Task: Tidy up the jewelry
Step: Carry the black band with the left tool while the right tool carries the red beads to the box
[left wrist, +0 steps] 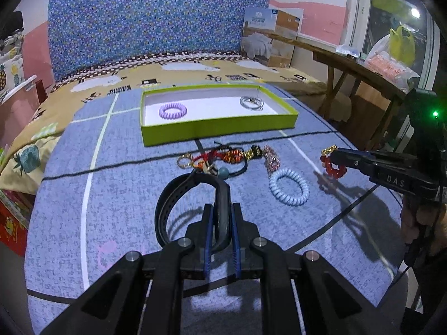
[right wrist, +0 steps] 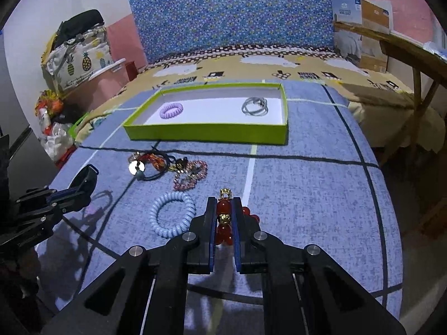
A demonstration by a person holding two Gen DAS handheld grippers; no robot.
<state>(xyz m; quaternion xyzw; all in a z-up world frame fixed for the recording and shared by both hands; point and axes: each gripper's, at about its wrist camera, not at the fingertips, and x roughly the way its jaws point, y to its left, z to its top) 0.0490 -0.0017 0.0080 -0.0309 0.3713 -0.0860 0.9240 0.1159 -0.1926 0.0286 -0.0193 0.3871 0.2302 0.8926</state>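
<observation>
My left gripper [left wrist: 222, 206] is shut on a black wristband [left wrist: 181, 180], whose loop hangs just above the blue mat; from the right wrist view the gripper [right wrist: 74, 192] and band [right wrist: 86, 177] sit at the far left. My right gripper [right wrist: 225, 202] is shut on a red bead bracelet [right wrist: 223, 209] with gold beads, lifted off the mat, and appears at the right edge of the left wrist view [left wrist: 335, 155] with the bracelet [left wrist: 333, 169] dangling. Ahead lies a green box [left wrist: 218, 131] [right wrist: 206, 132] holding a purple coil tie [left wrist: 172, 110] and silver bangles [left wrist: 251, 102].
On the mat between the grippers and the box lie a light blue coil tie [left wrist: 289, 187] [right wrist: 171, 215], a pink beaded bracelet [right wrist: 191, 177] and a tangle of mixed jewelry [left wrist: 223, 156]. A black cord [left wrist: 111, 167] crosses the mat. A wooden bench [left wrist: 349, 61] stands right.
</observation>
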